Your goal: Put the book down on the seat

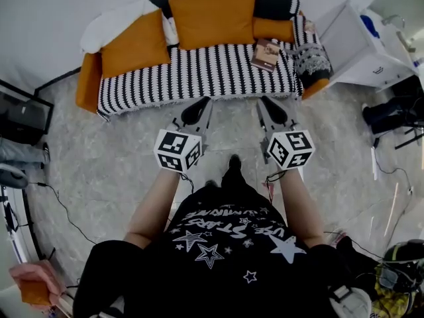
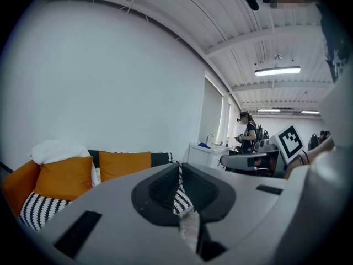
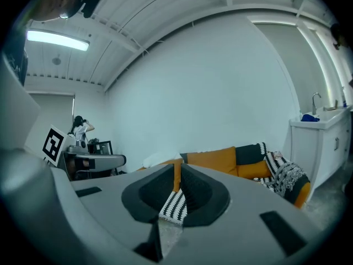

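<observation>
In the head view, the person stands on the grey floor (image 1: 99,151) facing a sofa (image 1: 199,75) whose seat has a black-and-white striped cover. The book (image 1: 266,53) lies flat on that seat, towards its right end, just below a small orange cushion (image 1: 273,28) and just beside a patterned throw (image 1: 311,61) draped over the arm. Bigger orange cushions (image 1: 212,18) and a white blanket (image 1: 116,22) lean against the backrest. The left tongs (image 1: 199,108) and the right tongs (image 1: 268,106) are held side by side in front of the sofa's front edge, both pointing at it, well apart from the book and carrying nothing. A white cabinet (image 1: 361,45) stands to the right of the sofa.

In the left gripper view, the left tongs (image 2: 177,167) have their dark pads drawn together at the tips with only a thin slit behind, and nothing sits between them. Beyond them show the striped seat, the orange cushions and the white cabinet, and another person (image 2: 246,131) stands farther back in the room.

In the right gripper view, the right tongs (image 3: 177,165) are likewise closed on nothing, with the striped seat showing through the slit. The sofa runs behind them towards the white cabinet at the right edge.
</observation>
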`<state>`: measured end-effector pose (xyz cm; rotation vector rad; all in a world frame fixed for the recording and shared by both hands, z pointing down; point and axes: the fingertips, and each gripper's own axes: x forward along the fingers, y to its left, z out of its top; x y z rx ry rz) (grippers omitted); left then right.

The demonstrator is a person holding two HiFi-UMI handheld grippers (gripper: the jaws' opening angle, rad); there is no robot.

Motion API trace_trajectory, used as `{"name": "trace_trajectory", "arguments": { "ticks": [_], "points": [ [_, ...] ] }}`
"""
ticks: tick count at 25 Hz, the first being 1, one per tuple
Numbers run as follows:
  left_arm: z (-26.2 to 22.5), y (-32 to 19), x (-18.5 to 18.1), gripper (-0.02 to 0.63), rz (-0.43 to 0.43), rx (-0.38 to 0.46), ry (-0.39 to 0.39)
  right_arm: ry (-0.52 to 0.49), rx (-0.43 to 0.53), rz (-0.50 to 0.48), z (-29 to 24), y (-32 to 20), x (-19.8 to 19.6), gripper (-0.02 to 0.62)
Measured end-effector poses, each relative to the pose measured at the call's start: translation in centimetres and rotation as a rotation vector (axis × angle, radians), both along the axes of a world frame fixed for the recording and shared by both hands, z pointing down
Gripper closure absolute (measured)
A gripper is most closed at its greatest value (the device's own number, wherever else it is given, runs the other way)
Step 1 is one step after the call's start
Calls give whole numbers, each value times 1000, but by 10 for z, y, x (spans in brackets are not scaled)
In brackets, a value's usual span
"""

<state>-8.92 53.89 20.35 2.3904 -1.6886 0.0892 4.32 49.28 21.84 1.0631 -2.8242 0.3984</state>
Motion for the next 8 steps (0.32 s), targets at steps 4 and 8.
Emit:
{"name": "trace_trajectory", "arguments": {
  "ticks": [4, 8],
  "points": [
    [0, 17, 5, 584, 24, 2, 0, -11, 23, -6, -7, 22, -1, 554],
    [-1, 31, 9, 583, 31, 3, 2, -12, 54, -13, -15, 39, 1, 557]
  ]
}}
